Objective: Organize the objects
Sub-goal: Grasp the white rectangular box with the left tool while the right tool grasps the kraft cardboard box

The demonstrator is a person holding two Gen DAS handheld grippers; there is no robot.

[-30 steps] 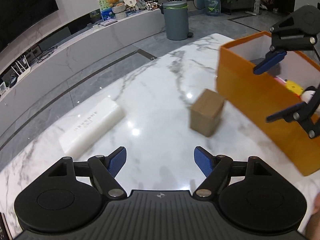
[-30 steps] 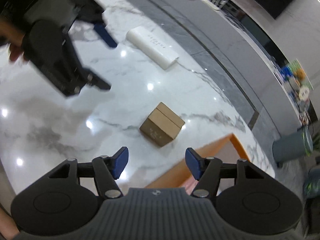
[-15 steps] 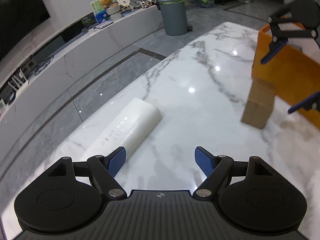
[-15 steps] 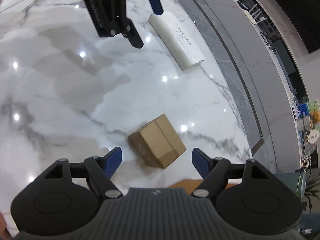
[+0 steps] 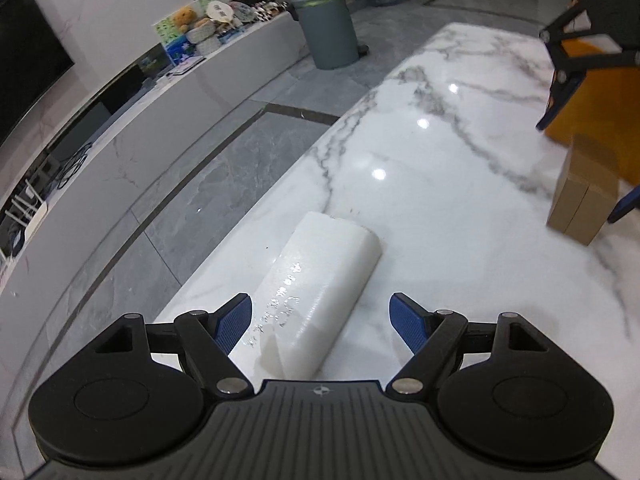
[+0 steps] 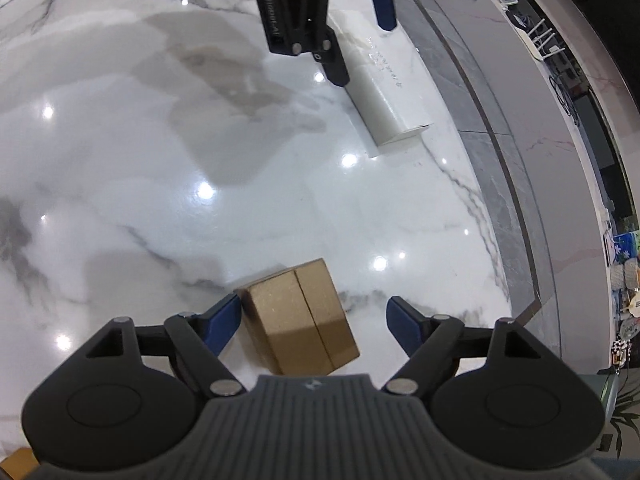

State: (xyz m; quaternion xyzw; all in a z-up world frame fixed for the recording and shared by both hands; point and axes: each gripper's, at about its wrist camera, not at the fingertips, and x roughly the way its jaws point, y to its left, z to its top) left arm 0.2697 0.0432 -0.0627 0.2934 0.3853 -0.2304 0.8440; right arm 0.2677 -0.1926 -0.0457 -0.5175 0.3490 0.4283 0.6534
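Left wrist view: white roll (image 5: 316, 300) near table edge (image 5: 280, 196) between wide left tongs (image 5: 320, 322), bare marble rightward.

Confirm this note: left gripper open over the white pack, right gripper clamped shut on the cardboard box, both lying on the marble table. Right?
One error. The right gripper is open: the right wrist view shows the cardboard box between its jaws with a clear gap on one side, not clamped. The rest holds: left gripper, white pack, marble table.

Black ribbed tongs (image 5: 320, 322) — blue pads (image 5: 234, 322), silver screws.
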